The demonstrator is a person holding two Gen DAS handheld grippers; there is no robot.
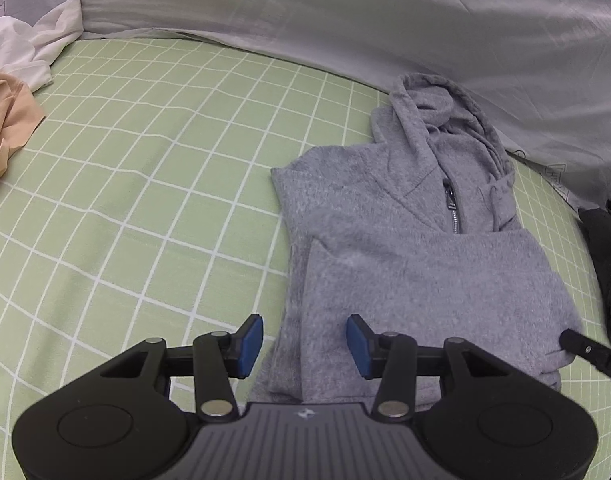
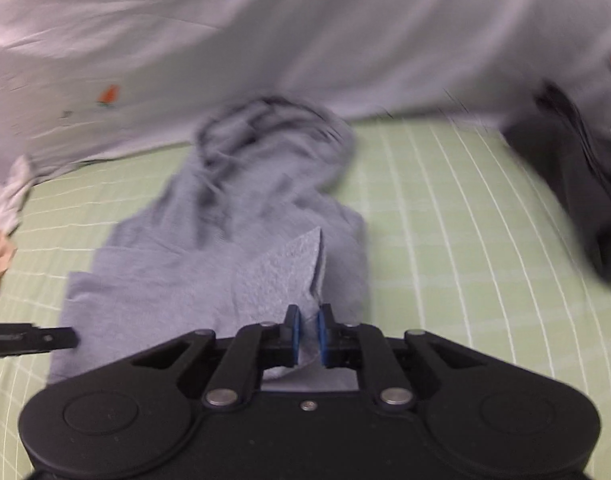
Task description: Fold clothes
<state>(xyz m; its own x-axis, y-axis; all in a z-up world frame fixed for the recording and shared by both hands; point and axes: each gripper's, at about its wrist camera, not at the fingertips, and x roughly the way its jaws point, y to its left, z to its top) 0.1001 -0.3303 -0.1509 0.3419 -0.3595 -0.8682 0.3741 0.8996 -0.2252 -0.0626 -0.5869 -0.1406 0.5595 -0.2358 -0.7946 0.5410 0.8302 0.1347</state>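
Observation:
A grey zip hoodie (image 1: 405, 248) lies partly folded on the green checked sheet (image 1: 145, 184), hood toward the far side. My left gripper (image 1: 305, 344) is open and empty, its jaws either side of the hoodie's near left edge. My right gripper (image 2: 308, 336) is shut on a fold of the grey hoodie (image 2: 241, 248) at its near right edge, and the pinched cloth stands up in a peak. The right wrist view is blurred by motion. The right gripper's finger shows at the hoodie's near right corner in the left wrist view (image 1: 585, 350).
A grey carrot-print quilt (image 1: 345, 28) runs along the far side. White (image 1: 29, 48) and beige (image 1: 5, 120) clothes lie at the far left. A black garment (image 2: 577, 192) lies right of the hoodie, also in the left wrist view (image 1: 609, 264).

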